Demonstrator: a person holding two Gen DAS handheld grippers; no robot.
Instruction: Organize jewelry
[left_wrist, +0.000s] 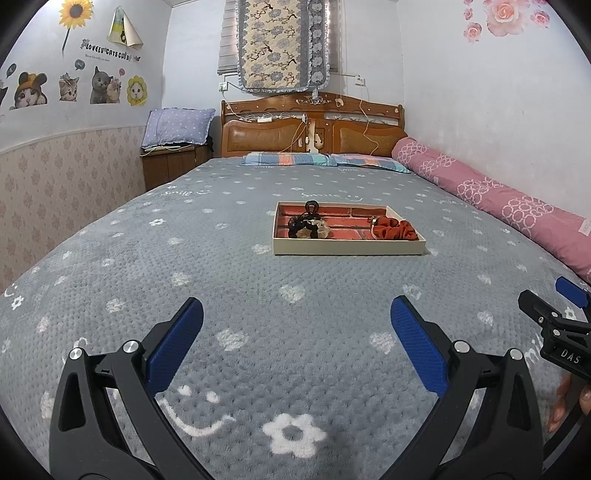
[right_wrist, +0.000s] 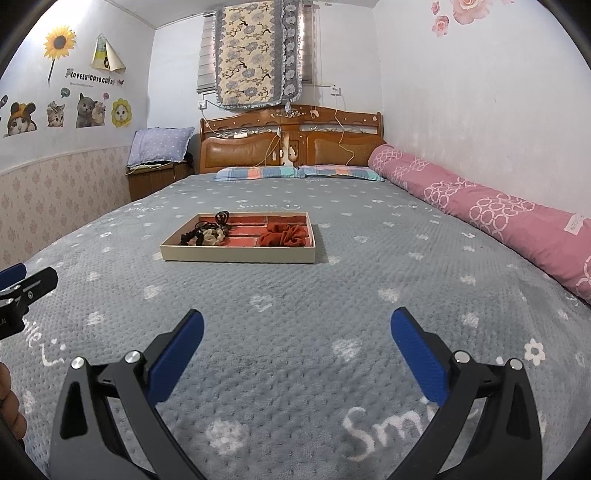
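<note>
Cream card forms the walls of a shallow tray (left_wrist: 347, 247) that sits on the grey blanket (left_wrist: 295, 332) near the middle of the bed, well ahead of both grippers. Its floor is printed like red brick. At the tray's left end lies a heap of black and beige hair ties (left_wrist: 306, 226), with a black claw clip (left_wrist: 311, 206) standing up at the far side of the heap. At the right end lies a rust-red scrunchie (left_wrist: 393, 229), bunched against the right wall; a small metal-looking piece shows at its left edge, too small to make out. The brick floor between the two heaps is bare.

Closer to me, the left gripper (left_wrist: 295, 343) hovers over the blanket with its blue pads spread wide and nothing between them. The right gripper (right_wrist: 297, 350) hangs beside it, just as wide, also holding nothing. Each shows at the edge of the other's view, so the two are side by side at the near end of the bed.

Farther out, a rolled pink quilt (left_wrist: 491, 195) runs along the right wall. Striped pillows (left_wrist: 325, 160) lie at the far end against a wooden headboard (left_wrist: 310, 125). A nightstand (left_wrist: 170, 162) with a lilac pillow on it stands at the far left, under cat stickers (left_wrist: 85, 88) on the wall.
</note>
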